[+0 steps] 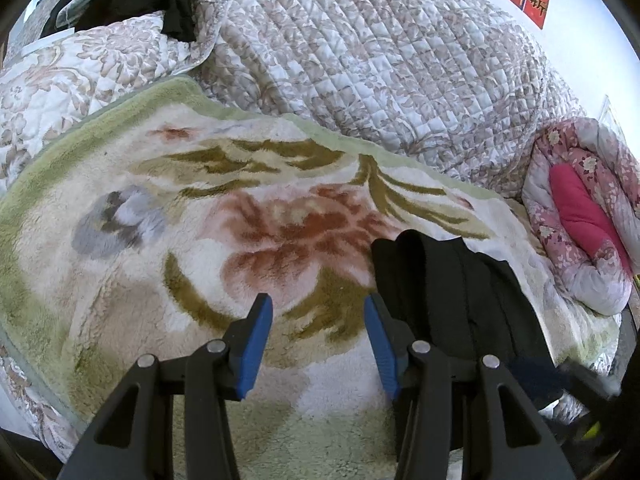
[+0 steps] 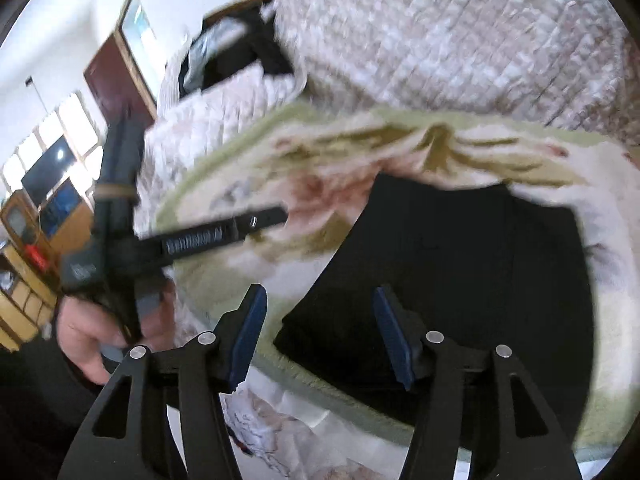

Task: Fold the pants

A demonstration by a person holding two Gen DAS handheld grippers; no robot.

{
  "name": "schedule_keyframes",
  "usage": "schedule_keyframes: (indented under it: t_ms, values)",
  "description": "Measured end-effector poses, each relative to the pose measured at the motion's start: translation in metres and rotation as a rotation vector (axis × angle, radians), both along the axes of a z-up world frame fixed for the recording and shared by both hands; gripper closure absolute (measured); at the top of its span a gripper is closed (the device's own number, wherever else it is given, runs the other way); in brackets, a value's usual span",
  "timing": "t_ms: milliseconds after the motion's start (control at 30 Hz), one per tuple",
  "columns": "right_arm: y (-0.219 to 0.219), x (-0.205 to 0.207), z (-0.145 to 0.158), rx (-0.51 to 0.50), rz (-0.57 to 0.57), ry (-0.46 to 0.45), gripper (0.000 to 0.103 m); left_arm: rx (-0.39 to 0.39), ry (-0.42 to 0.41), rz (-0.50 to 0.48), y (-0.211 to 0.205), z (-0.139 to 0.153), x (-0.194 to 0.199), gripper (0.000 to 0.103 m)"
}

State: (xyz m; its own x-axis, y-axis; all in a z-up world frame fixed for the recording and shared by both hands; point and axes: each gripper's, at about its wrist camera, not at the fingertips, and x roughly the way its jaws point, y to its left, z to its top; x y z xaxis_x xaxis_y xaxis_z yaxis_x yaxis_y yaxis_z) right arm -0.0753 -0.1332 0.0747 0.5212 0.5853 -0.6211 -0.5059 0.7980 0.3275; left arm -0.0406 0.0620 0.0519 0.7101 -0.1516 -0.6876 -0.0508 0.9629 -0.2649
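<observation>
The black pants (image 1: pixel 452 292) lie folded on the fleece floral blanket (image 1: pixel 160 260), to the right of my left gripper (image 1: pixel 318 304). That gripper is open and empty above the blanket, its right finger beside the pants' left edge. In the blurred right wrist view the pants (image 2: pixel 460 264) form a dark folded block on the blanket (image 2: pixel 248 280). My right gripper (image 2: pixel 318 296) is open and empty just above the pants' near left corner. The left gripper's body (image 2: pixel 120 236) and the hand holding it show at the left of that view.
A quilted floral bedspread (image 1: pixel 380 60) is heaped behind the blanket. A pink floral quilt (image 1: pixel 580 220) is bundled at the right. Dark clothing (image 1: pixel 132 0) lies at the back left. The right wrist view shows a door (image 2: pixel 120 76) and wooden furniture (image 2: pixel 24 264).
</observation>
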Motion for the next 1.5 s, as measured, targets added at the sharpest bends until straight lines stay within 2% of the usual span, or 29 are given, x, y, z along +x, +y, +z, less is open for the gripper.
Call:
schedule_keyframes:
  t_ms: [67,133,167,233,400,500,633,700,733,767,800,833,933,1033,1067,1167,1233,1400,1500]
  values:
    - [-0.027,0.007,0.010,-0.002,-0.103,-0.032,0.047,-0.018,0.000,-0.026,-0.004,0.002,0.001,0.053]
    - [-0.050,0.020,0.010,-0.036,-0.214,-0.020,0.049,-0.030,0.003,-0.059,-0.012,0.004,0.004,0.053]
    - [-0.059,0.029,0.008,-0.072,-0.256,0.008,0.062,-0.034,0.005,-0.080,-0.018,0.007,0.006,0.053]
    - [-0.079,0.052,0.001,-0.135,-0.317,0.081,0.078,-0.041,-0.001,-0.134,-0.032,0.013,0.011,0.053]
    - [-0.102,0.094,0.001,-0.137,-0.332,0.115,0.080,-0.065,-0.029,-0.310,-0.080,0.036,0.043,0.049]
    - [-0.107,0.119,-0.006,-0.120,-0.313,0.163,0.080,-0.031,-0.007,-0.379,-0.107,0.029,0.068,0.049]
    - [-0.105,0.147,-0.029,-0.124,-0.282,0.213,0.080,0.072,0.101,-0.350,-0.117,-0.011,0.092,0.051]
    - [-0.109,0.158,-0.052,-0.161,-0.302,0.252,0.089,0.105,0.061,-0.300,-0.106,-0.019,0.085,0.050]
    - [-0.113,0.160,-0.058,-0.148,-0.311,0.256,0.102,0.086,0.058,-0.293,-0.101,-0.021,0.083,0.050]
    - [-0.119,0.160,-0.059,-0.132,-0.330,0.249,0.103,0.051,0.049,-0.284,-0.096,-0.022,0.081,0.050]
    - [-0.124,0.161,-0.060,-0.121,-0.344,0.256,0.103,0.038,0.047,-0.279,-0.094,-0.022,0.080,0.050]
    - [-0.127,0.161,-0.062,-0.099,-0.345,0.258,0.103,0.049,0.045,-0.281,-0.095,-0.022,0.079,0.050]
    - [-0.125,0.158,-0.060,-0.114,-0.352,0.229,0.103,0.090,0.022,-0.278,-0.100,-0.023,0.074,0.050]
    - [-0.126,0.153,-0.055,-0.097,-0.361,0.211,0.103,0.071,0.016,-0.275,-0.097,-0.024,0.074,0.050]
    - [-0.127,0.150,-0.051,-0.096,-0.361,0.198,0.100,0.066,0.019,-0.273,-0.096,-0.023,0.076,0.050]
    - [-0.121,0.136,-0.036,-0.115,-0.346,0.145,0.080,0.055,0.027,-0.268,-0.092,-0.017,0.073,0.049]
    - [-0.119,0.118,-0.027,-0.097,-0.327,0.118,0.079,0.052,0.029,-0.253,-0.087,-0.010,0.066,0.050]
    - [-0.118,0.070,-0.017,-0.071,-0.309,0.095,0.079,0.057,-0.037,-0.302,-0.086,0.008,0.023,0.051]
    - [-0.112,0.047,-0.019,-0.080,-0.304,0.099,0.079,0.076,-0.051,-0.346,-0.094,0.006,-0.002,0.051]
